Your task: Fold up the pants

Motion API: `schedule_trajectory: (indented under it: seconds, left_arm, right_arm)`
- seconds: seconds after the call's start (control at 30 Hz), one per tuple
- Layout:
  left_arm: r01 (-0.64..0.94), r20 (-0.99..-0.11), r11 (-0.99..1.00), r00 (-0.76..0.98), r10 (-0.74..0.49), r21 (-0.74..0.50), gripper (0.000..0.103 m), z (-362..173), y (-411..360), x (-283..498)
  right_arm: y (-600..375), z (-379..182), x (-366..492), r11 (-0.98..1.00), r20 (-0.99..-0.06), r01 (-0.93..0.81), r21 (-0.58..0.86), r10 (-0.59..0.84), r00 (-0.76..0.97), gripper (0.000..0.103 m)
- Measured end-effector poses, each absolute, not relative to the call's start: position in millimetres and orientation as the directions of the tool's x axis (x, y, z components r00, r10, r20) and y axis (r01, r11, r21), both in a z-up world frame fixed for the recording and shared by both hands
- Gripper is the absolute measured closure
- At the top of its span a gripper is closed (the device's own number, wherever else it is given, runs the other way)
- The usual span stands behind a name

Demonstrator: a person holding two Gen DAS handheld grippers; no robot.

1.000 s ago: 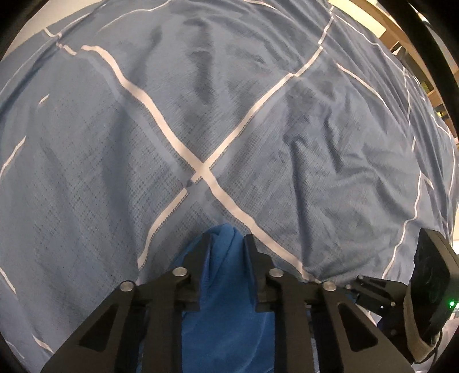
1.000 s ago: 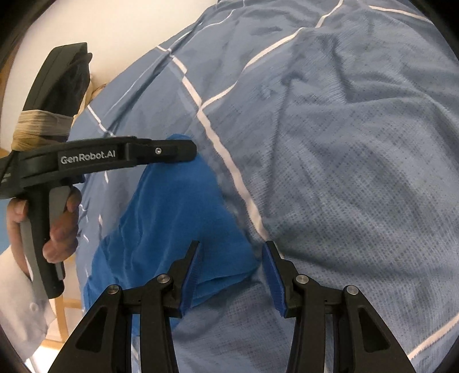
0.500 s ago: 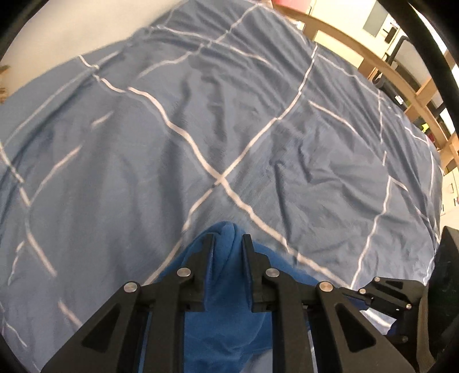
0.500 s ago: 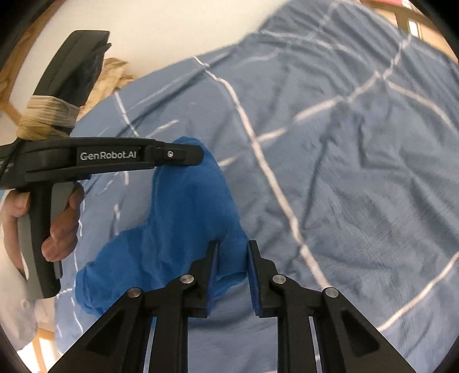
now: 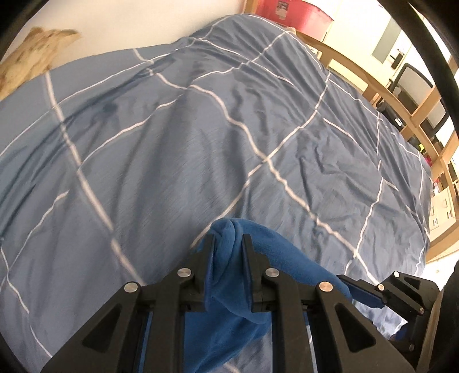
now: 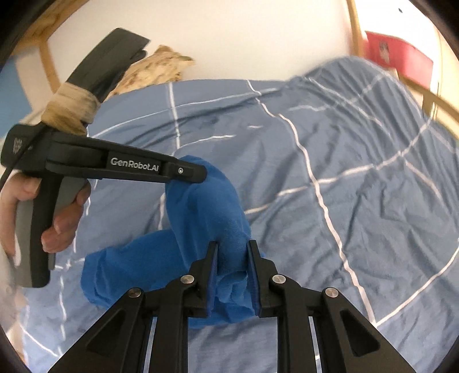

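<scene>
The pants [image 6: 206, 218] are bright blue fleece, bunched and hanging between the two grippers above the bed. My left gripper [image 5: 228, 244] is shut on one bunched edge of the pants [image 5: 275, 252]; it also shows in the right wrist view [image 6: 200, 172], held by a hand at the left. My right gripper [image 6: 231, 252] is shut on another part of the same edge, lower and nearer. A loose end of the pants [image 6: 114, 266] droops onto the bed at lower left.
A blue duvet with thin white grid lines [image 5: 200, 137] covers the bed. A wooden bed rail [image 5: 401, 94] runs along the right. A red box [image 5: 289, 11] stands past the far end. A tan cloth [image 6: 155, 71] lies by the white wall.
My right gripper shut on the pants. Both grippers lifted the pants up off the duvet, and both views tilted up so the wall and bed rail show.
</scene>
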State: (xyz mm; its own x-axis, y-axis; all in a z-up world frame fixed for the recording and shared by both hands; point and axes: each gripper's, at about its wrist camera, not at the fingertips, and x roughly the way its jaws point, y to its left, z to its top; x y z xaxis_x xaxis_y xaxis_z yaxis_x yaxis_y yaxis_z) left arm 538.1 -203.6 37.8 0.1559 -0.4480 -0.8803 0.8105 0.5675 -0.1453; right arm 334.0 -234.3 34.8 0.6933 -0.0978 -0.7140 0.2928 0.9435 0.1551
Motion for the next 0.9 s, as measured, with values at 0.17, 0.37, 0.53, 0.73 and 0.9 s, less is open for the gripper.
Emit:
schedule_trajectory:
  seconds: [0.17, 0.37, 0.53, 0.73, 0.9]
  left_arm:
    - [0.79, -0.881, 0.591, 0.157, -0.447, -0.16, 0.085, 27, -154, 546]
    - [0.763, -0.877, 0.618, 0.151, -0.455, -0.189, 0.086, 14, -92, 556]
    - [0.756, -0.867, 0.621, 0.154, -0.473, -0.205, 0.086, 15, -50, 559]
    - [0.747, -0.871, 0.637, 0.172, -0.461, -0.19, 0.086, 17, 2, 561]
    - [0.71, -0.888, 0.675, 0.159, -0.432, -0.201, 0.086, -1, 35, 569]
  right_arm:
    - [-180, 31, 346, 0.961, -0.716, 0.262, 0.092, -0.119, 0.688, 0.082]
    - [-126, 18, 363, 0.973, -0.729, 0.222, 0.066, -0.105, 0.677, 0.083]
    - [-79, 14, 371, 0.983, -0.729, 0.182, -0.001, -0.125, 0.673, 0.084]
    - [-29, 16, 374, 0.993, -0.723, 0.117, -0.019, -0.094, 0.684, 0.084]
    - [9, 1, 385, 0.998, -0.74, 0.056, 0.002, -0.036, 0.672, 0.084]
